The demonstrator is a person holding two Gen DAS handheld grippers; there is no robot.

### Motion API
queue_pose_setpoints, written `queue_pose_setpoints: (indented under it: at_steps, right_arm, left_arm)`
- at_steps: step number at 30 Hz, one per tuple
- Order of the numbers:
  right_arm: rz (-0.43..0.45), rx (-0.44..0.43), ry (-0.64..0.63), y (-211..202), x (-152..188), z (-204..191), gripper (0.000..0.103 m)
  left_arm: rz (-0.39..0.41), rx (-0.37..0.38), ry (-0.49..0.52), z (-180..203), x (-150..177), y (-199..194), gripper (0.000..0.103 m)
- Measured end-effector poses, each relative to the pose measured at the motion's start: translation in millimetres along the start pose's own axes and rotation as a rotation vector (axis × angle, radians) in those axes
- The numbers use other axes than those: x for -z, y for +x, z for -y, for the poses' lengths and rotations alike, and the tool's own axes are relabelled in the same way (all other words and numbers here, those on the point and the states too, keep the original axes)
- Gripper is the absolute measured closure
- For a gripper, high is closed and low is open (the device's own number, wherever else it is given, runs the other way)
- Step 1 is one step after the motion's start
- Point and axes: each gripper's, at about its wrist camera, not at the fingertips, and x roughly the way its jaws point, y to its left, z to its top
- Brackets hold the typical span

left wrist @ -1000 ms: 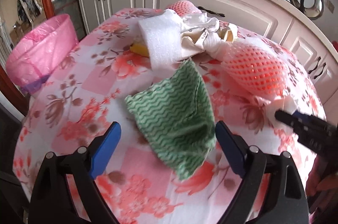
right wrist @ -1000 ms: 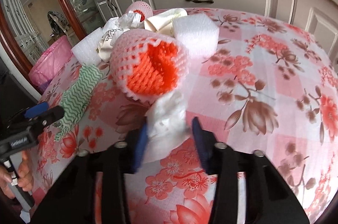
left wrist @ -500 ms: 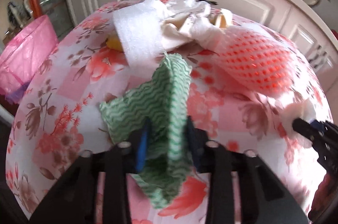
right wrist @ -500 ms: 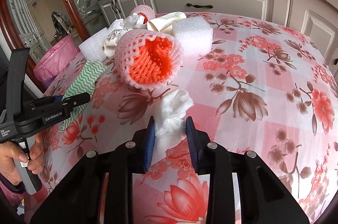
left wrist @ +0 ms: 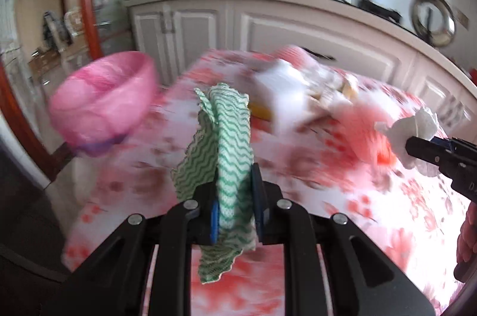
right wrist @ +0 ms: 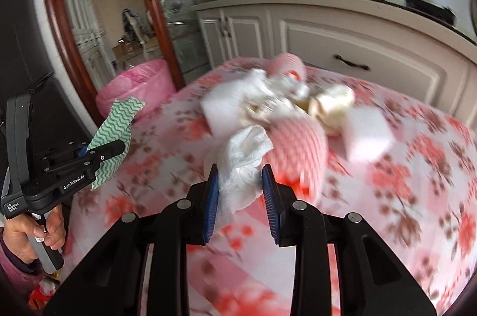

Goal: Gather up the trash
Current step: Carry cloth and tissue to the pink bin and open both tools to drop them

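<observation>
My left gripper (left wrist: 234,190) is shut on a green wavy-striped cloth (left wrist: 231,143) and holds it lifted above the flowered table (left wrist: 328,196). My right gripper (right wrist: 240,190) is shut on a crumpled white tissue (right wrist: 243,158), also lifted off the table. The left gripper with the cloth (right wrist: 114,131) shows at the left of the right wrist view; the right gripper with the tissue (left wrist: 417,128) shows at the right of the left wrist view. A bin lined with a pink bag (left wrist: 103,104) stands beyond the table's left edge.
A pile of trash lies on the far side of the table: white foam blocks (right wrist: 368,132), orange-pink foam fruit nets (right wrist: 298,149), crumpled paper (right wrist: 331,104), a yellow item (left wrist: 261,110). White cabinets (right wrist: 357,47) stand behind; a wood-framed glass door (right wrist: 155,3) is at the left.
Both grippers have risen off the table with their loads. The left has turned towards the pink bin, and the cloth now hangs clear of the table. The views are blurred by motion.
</observation>
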Motion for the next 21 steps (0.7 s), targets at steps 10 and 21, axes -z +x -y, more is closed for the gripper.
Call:
queue_pose_setpoints:
  at_steps: [10,21]
  right_arm:
    - [-0.047,-0.246,-0.084,98,-111,-108,0.073]
    - [-0.133,-0.297,-0.162,216,-178,-199,0.073]
  left_arm:
    - [0.038,-0.102,-0.118,-136,-78,0,0.085]
    - [-0.029,-0.089,-0.218,-252,-126,70,0.085]
